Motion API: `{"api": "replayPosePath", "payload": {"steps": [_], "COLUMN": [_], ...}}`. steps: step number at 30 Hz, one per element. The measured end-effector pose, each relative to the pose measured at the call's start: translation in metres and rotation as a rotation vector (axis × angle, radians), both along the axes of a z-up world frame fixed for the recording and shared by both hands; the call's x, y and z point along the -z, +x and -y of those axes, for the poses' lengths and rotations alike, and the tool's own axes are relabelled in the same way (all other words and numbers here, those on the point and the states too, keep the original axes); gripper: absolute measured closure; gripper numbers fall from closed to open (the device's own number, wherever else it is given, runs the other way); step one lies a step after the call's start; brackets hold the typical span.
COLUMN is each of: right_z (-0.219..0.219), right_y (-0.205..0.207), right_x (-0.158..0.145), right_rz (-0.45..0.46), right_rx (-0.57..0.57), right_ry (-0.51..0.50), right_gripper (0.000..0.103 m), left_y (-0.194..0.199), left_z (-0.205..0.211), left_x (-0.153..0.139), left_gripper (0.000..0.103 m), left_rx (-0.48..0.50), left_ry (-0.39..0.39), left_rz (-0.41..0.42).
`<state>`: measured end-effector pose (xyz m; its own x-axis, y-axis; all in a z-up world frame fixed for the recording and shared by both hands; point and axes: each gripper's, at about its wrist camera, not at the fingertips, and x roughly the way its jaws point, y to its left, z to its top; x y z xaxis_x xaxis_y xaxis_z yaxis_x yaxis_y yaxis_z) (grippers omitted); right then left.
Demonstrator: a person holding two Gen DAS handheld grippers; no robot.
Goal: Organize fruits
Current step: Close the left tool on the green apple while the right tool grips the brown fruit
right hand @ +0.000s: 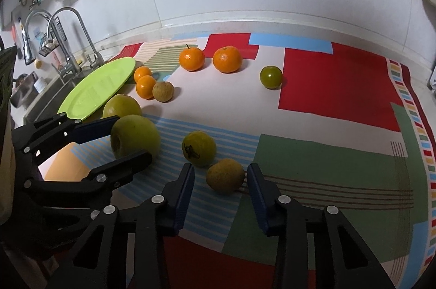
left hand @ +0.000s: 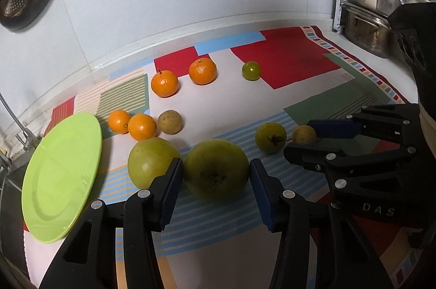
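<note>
Fruit is lying loose on a patchwork mat of red, green, blue and white blocks (right hand: 327, 87), which is covering the surface, and a round lime-green plastic plate (left hand: 58, 180) is sitting at the mat's sink-side edge with nothing on it. Just beside the plate, two small orange mandarins (left hand: 141, 126) are touching each other, with a small brownish round fruit (left hand: 170, 122) next to them. Farther from the plate, toward the white wall, two larger stemmed oranges (right hand: 191, 58) are resting side by side, and a small dark green round fruit (right hand: 271, 77) is sitting beyond them at the edge of a red block.

Two big yellow-green round fruits are lying close to the plate. The one nearer the plate (left hand: 150, 162) is partly hidden behind one finger of the left claw (left hand: 216, 195). The other (left hand: 216, 169) is sitting right between the left claw's parted fingers, which are flanking it on both sides without clamping it.

Well away from the plate, a medium yellow-green fruit with a dark dried calyx (right hand: 199, 148) is lying next to a small tan rough-skinned fruit (right hand: 224, 175). The right claw (right hand: 220, 196) is standing wide apart around that tan fruit, its blue pads (right hand: 257, 193) on either side and not touching it.
</note>
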<state>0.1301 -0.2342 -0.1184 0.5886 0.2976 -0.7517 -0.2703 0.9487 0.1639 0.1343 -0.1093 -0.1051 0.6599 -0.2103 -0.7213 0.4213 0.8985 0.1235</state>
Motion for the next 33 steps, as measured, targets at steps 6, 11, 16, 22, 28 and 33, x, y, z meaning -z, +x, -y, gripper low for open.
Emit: {"api": "replayPosePath", "payload": {"steps": [6,11,16,22,28,33], "right_z": [0.001,0.003,0.003,0.002,-0.006,-0.017], "right_y": [0.001,0.0,-0.003,-0.011,-0.029,-0.044], "right_x": [0.002,0.002,0.0,-0.014,-0.04,-0.063], "right_rz": [-0.01,-0.016,-0.015,0.016,0.079,0.136], "right_rx": [0.003,0.017,0.028,0.062,0.105,0.13], "right_ry": [0.01,0.027,0.041,0.052,0.041,0.038], "right_gripper": [0.073,0.073,0.073,0.073,0.073,0.073], "left_y": [0.006,0.007,0.002,-0.007,-0.021,-0.036], "left_z": [0.005,0.003,0.0,-0.009,-0.026,-0.044], "left_x": [0.003,0.002,-0.003,-0.02,-0.041,-0.058], "left_gripper": [0.053,0.054,0.054,0.054,0.054,0.054], "left_rx": [-0.001,0.002,0.0,-0.008,-0.012,-0.024], "left_ry": [0.024,0.01,-0.008,-0.052,-0.104,-0.143], "left_rz": [0.015,0.01,0.011,0.039,0.082,0.105]}}
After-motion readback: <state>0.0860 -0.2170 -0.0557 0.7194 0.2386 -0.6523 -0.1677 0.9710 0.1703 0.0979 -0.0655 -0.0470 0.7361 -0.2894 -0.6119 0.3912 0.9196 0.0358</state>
